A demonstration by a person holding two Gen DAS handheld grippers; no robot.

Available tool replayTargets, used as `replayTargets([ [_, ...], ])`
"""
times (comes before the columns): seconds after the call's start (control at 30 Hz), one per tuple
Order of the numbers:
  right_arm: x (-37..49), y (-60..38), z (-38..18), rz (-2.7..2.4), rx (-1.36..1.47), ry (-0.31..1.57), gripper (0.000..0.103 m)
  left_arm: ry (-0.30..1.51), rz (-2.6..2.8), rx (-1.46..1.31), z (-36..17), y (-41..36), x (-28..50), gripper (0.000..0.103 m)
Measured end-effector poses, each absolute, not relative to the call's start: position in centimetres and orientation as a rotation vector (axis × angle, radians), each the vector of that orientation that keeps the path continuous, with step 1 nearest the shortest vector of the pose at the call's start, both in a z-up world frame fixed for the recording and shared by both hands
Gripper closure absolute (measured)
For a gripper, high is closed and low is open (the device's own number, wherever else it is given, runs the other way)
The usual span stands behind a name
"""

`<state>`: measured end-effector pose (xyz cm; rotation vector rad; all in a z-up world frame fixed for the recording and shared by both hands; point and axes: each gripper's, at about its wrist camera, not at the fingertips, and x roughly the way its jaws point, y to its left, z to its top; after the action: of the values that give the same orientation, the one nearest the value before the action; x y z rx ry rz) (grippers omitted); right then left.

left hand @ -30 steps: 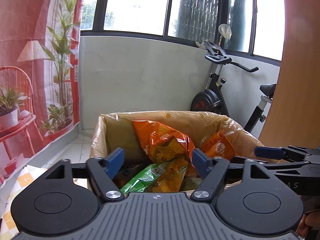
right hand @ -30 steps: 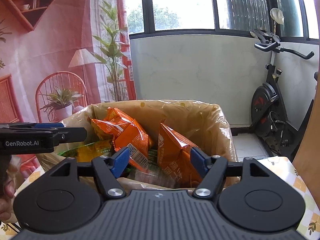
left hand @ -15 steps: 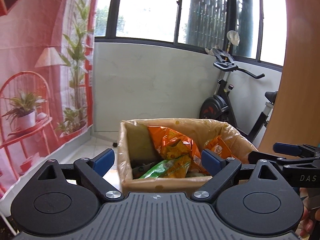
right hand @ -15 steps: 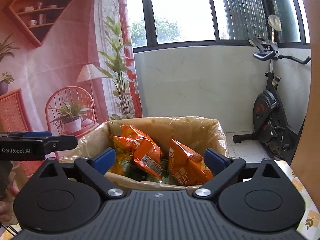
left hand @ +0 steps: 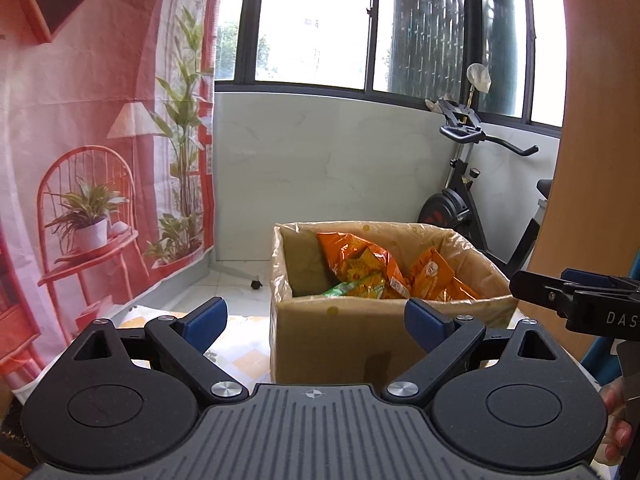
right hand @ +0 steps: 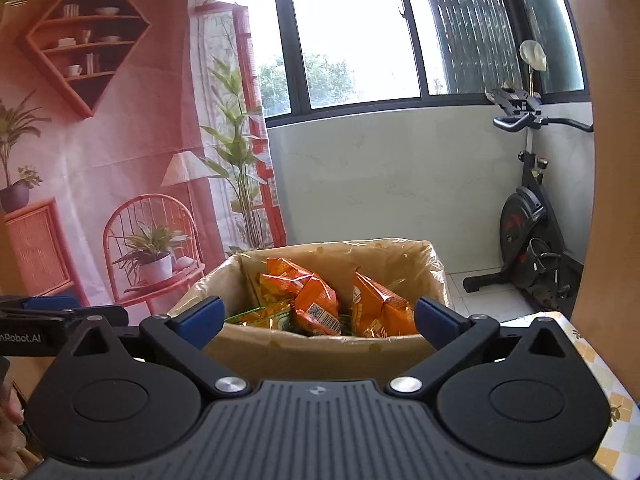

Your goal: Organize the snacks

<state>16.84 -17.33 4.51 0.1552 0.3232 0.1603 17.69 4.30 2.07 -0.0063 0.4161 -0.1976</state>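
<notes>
A cardboard box [left hand: 360, 336] lined with clear plastic stands on the table and holds several orange snack bags [left hand: 356, 256] and a green one [left hand: 340, 289]. It also shows in the right wrist view [right hand: 320, 350], with orange bags [right hand: 316, 300] inside. My left gripper [left hand: 316, 322] is open and empty, in front of the box and a little to its left. My right gripper [right hand: 318, 318] is open and empty, just in front of the box. Each gripper shows at the edge of the other's view: the right one [left hand: 576, 300], the left one [right hand: 60, 320].
A patterned tablecloth [left hand: 236, 356] covers the table. An exercise bike [right hand: 532, 240] stands at the back right by the white wall. A pink printed backdrop [left hand: 80, 160] hangs on the left. A wooden panel [left hand: 600, 120] rises at the right.
Both grippers have pulled back from over the box and opened wider. The box now looks smaller and lies beyond the fingertips.
</notes>
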Motion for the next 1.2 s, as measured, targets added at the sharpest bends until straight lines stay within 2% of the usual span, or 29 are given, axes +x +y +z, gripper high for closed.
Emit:
replayTargets([
  [0.63, 8.9, -16.1, 6.7, 0.169, 0.133, 0.246, 0.000, 0.378, -0.140, -0.013, 3.7, 5.2, 11.0, 0.006],
  [1.2, 7.1, -16.0, 8.1, 0.168, 0.126, 0.205, 0.000, 0.351, -0.127, -0.017, 4.4, 5.0, 9.6, 0.006],
])
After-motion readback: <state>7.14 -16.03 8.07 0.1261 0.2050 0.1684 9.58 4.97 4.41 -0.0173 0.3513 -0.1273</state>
